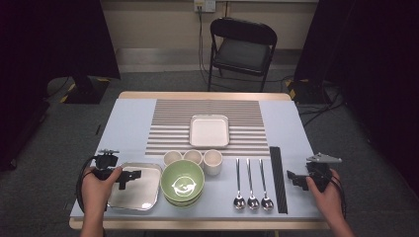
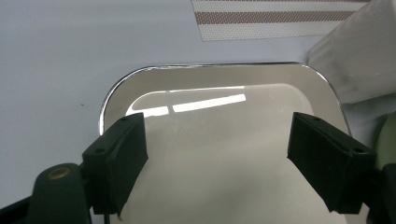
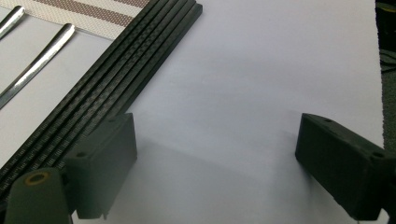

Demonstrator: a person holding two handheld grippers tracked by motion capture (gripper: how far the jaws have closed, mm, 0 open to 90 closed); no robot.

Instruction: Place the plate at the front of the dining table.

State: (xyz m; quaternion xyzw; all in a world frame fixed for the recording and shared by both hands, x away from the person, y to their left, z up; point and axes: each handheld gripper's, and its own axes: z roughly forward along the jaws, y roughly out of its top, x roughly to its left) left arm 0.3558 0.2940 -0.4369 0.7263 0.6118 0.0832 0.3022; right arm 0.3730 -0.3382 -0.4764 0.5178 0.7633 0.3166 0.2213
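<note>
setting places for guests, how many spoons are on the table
3. The spoons lie side by side near the front edge, bowls toward the person, between the green bowl and the black chopsticks. None looks hidden.

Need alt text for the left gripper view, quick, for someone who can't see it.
The left gripper hangs open over a shiny steel tray, its two black jaws wide apart and holding nothing. The tray lies on a pale blue table, with a striped mat beyond it.
</note>
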